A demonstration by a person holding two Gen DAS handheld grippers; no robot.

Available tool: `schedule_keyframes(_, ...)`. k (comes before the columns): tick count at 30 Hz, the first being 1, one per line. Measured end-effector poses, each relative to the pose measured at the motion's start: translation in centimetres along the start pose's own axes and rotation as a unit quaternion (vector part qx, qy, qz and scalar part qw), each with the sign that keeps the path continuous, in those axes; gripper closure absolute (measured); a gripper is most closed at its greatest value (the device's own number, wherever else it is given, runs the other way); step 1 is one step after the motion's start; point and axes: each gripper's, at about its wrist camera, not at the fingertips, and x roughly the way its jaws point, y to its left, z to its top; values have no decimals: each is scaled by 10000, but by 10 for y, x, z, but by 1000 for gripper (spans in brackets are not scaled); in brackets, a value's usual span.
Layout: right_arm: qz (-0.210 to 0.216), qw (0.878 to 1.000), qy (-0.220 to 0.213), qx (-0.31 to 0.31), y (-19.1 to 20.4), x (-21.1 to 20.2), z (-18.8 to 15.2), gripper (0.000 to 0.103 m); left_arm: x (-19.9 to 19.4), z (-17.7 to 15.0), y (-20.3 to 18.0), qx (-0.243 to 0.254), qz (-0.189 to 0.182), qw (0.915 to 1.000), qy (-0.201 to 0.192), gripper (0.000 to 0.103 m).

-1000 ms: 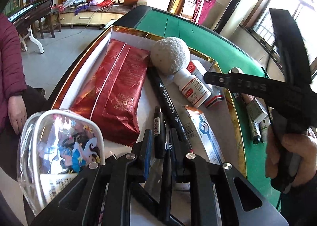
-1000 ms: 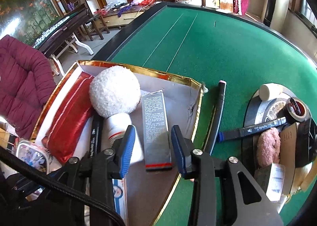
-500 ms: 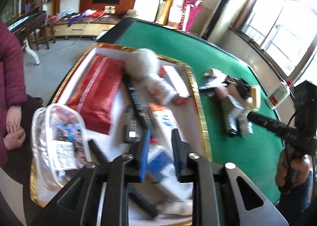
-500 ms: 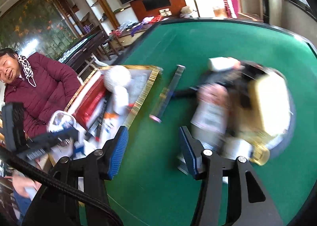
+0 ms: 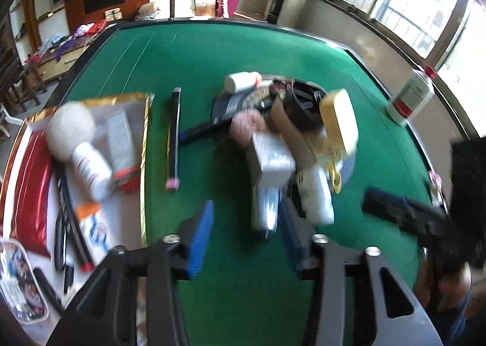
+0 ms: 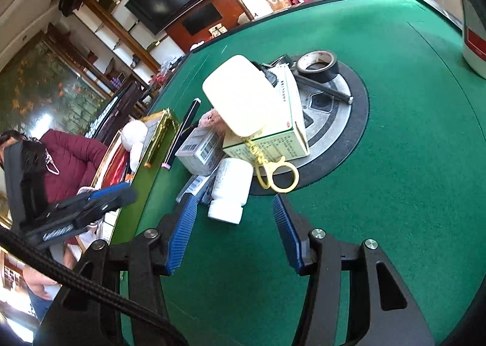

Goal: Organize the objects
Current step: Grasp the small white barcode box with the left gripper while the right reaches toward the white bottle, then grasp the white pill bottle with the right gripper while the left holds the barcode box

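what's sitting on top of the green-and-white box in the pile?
A cream case lies on the green-and-white box, covering most of its top. A yellow chain and ring hang from the case over the box's front. What the case covers is hidden.

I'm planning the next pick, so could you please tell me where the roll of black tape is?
In the right wrist view, the roll of black tape lies at the far edge of the round metal disc on the green table, beyond the green-and-white box.

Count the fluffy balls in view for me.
2. A white fluffy ball lies in the gold-rimmed box at left. A pink fluffy ball sits in the pile on the green table. More could be hidden under that pile.
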Motion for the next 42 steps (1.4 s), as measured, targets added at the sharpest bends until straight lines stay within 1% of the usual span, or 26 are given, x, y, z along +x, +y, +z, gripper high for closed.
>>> schedule_keyframes(1,40,10000,-24,21,0,-1,1,51,5,6,-3,-44,21,10000,25,56)
schedule_keyframes(3,87,9999,-80,110,-7,-7,-1,51,15,16,-13,-38,25,9999,93,56)
schedule_keyframes(5,135,9997,-90,174,-10,-8,-1,51,23,23,-23,43,172,9998,112,55)
schedule_keyframes(6,158,9996,-92,236,-11,-8,0,51,28,26,-27,94,260,9995,140,53)
schedule_keyframes(8,191,9993,-84,308,-15,-8,-2,51,42,30,-34,164,399,9988,247,52)
schedule_keyframes(11,148,9994,-72,300,-17,-8,-2,51,56,28,-36,186,448,9980,397,52)
schedule_keyframes(12,132,9995,-63,288,-17,-7,-2,51,59,27,-35,158,405,9985,323,52)
schedule_keyframes(13,121,9995,-56,271,-17,-7,-2,51,60,24,-33,118,402,9987,280,55)
schedule_keyframes(14,100,9996,-60,253,-16,-7,-3,51,61,21,-30,96,399,9988,257,62)
schedule_keyframes(15,52,9997,-63,217,-16,-7,-4,51,59,17,-25,52,308,9993,204,74)
schedule_keyframes(19,-74,9999,-68,10,-9,-1,-6,51,37,1,-7,-102,67,9998,-146,74)
schedule_keyframes(21,-198,9998,-59,-81,-3,6,-7,51,21,-7,4,-220,-26,9990,-399,74)
schedule_keyframes(23,-235,9996,-32,-175,5,13,-8,51,8,-12,13,-327,-165,9974,-625,74)
schedule_keyframes(26,-365,9992,20,-188,14,27,-6,51,1,-12,17,-374,-423,9954,-774,74)
schedule_keyframes(30,-677,9976,52,-114,14,45,2,51,5,-12,15,-198,-393,9967,-685,74)
schedule_keyframes(32,-848,9962,104,-196,17,56,4,53,4,-14,12,-161,-438,9965,-696,74)
schedule_keyframes(33,-901,9955,116,-261,20,58,3,56,4,-14,12,-148,-437,9965,-698,73)
schedule_keyframes(34,-1003,9941,159,-377,22,63,1,69,5,-14,12,-137,-431,9966,-685,73)
schedule_keyframes(35,-1051,9933,116,-462,24,63,-1,72,5,-14,11,-149,-440,9967,-666,73)
schedule_keyframes(38,-1001,9933,50,-580,24,52,-7,72,8,-13,15,-224,-421,9970,-611,73)
schedule_keyframes(40,-951,9931,-96,-686,27,38,-9,72,9,-14,17,-220,-384,9972,-595,73)
schedule_keyframes(42,-903,9923,-242,-808,31,27,-9,72,11,-15,17,-232,-427,9972,-566,73)
